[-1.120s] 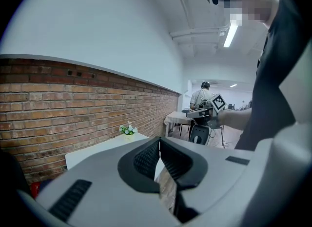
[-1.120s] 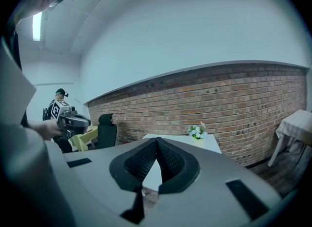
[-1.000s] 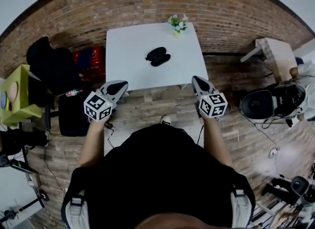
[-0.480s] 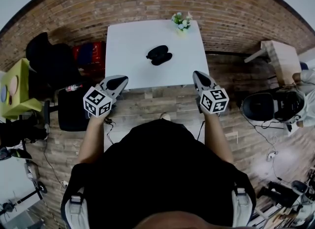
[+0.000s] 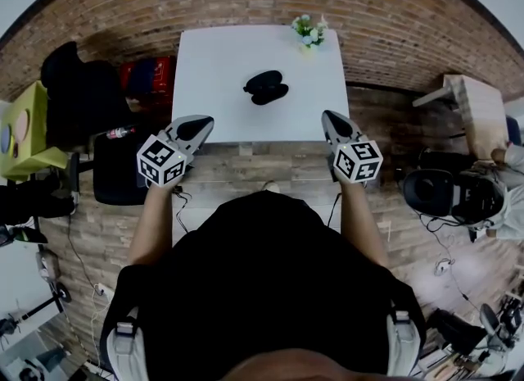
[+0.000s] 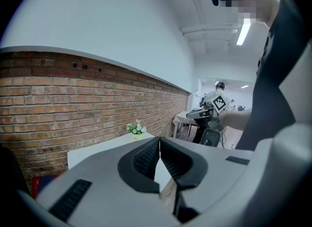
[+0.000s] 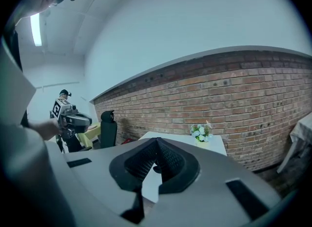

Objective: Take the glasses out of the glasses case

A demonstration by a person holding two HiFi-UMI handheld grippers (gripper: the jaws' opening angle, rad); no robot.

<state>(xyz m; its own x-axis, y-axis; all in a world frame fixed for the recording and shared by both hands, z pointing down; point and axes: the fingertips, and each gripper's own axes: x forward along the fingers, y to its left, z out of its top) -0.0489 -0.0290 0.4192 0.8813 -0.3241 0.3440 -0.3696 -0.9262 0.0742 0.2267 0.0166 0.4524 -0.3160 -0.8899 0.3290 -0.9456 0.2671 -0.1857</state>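
A black glasses case [image 5: 266, 87] lies near the middle of the white table [image 5: 213, 68]; it reads as two dark lobes, and no glasses show. My left gripper [image 5: 199, 124] hovers at the table's front left edge, well short of the case. At the front right edge is my right gripper [image 5: 330, 120]. Both are shut with nothing in them. In the left gripper view the left gripper [image 6: 159, 141] has its jaws closed together. The right gripper [image 7: 157, 143] is likewise closed, with a dark bit of the case [image 7: 156, 169] showing just below the tips.
A small vase of white flowers [image 5: 309, 33] stands at the table's far right corner against the brick wall. Left of the table are a black chair [image 5: 78, 97], a red crate [image 5: 147, 84] and a yellow-green box [image 5: 24, 138]. A pale side table [image 5: 475, 109] stands at the right.
The person has moved a little closer to the table. Both grippers now reach slightly farther over its front edge, still shut and empty. The case has not moved.
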